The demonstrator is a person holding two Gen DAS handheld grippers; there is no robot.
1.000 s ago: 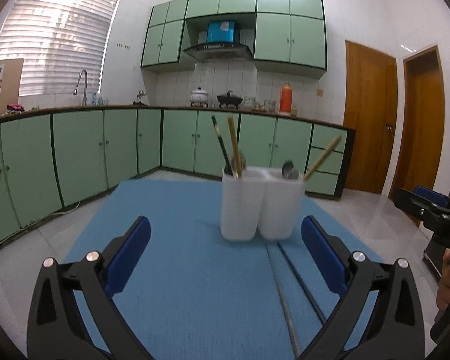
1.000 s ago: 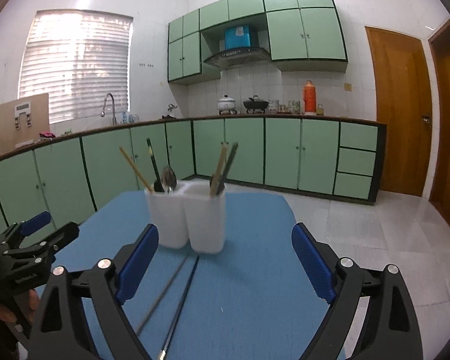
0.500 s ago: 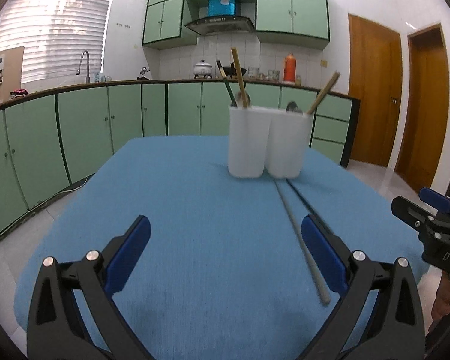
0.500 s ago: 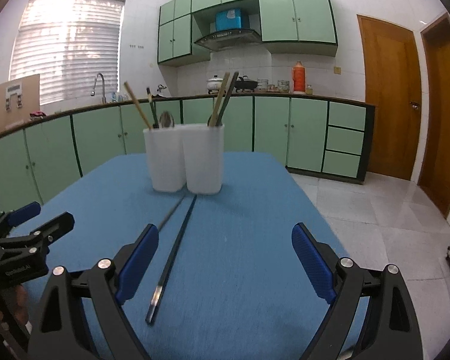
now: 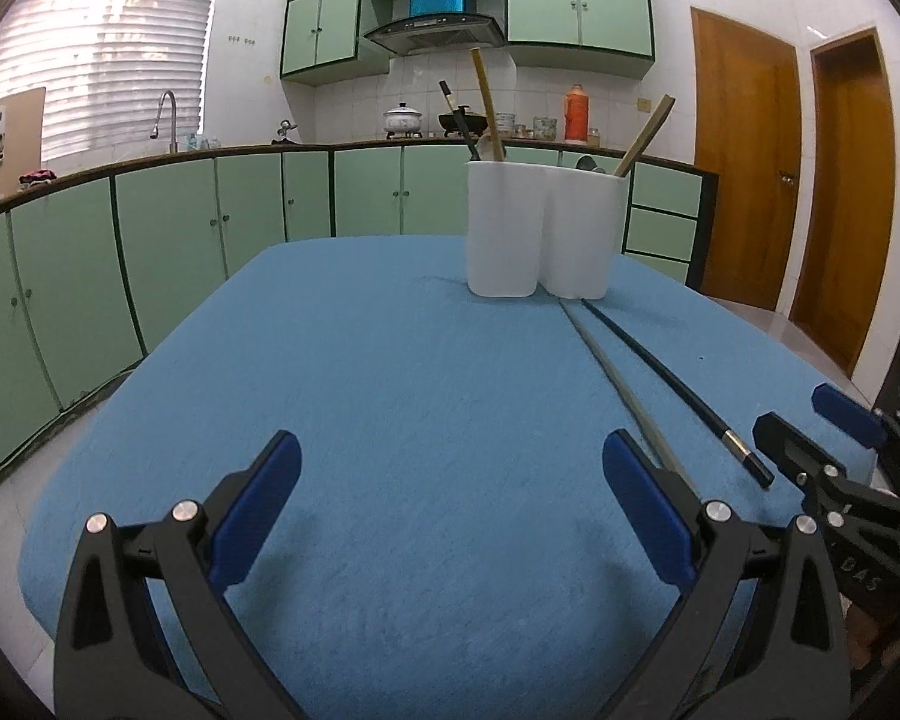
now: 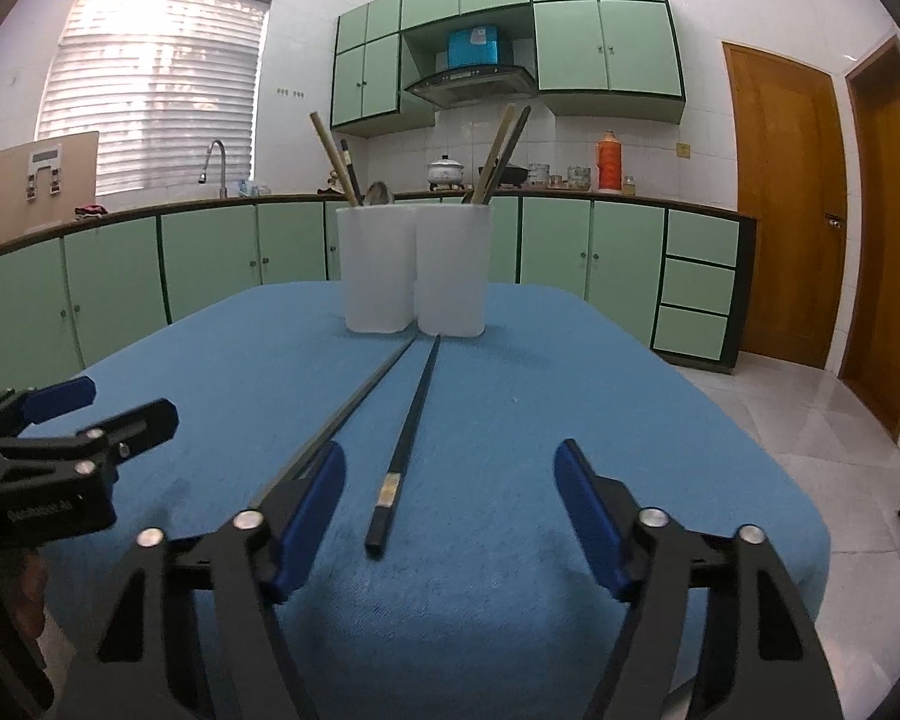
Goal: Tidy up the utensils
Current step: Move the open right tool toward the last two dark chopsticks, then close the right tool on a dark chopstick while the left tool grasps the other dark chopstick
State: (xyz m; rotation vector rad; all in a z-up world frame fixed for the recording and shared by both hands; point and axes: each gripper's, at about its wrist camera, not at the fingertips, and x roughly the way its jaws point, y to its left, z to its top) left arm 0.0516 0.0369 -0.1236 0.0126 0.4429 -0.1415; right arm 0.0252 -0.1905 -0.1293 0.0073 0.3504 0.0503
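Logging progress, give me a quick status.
Left tool open, empty. Right tool closing around black chopstick on blue cloth, not gripping. Nothing blocking.

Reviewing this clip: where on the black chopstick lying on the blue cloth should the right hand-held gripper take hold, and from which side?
Probably the near end of the black chopstick, around its pale band, coming from above with one pad on each side of the stick. It lies flat, pointing away toward the white holder, and that end sits just ahead of the right hand-held gripper, whose jaws are closing with nothing gripped.
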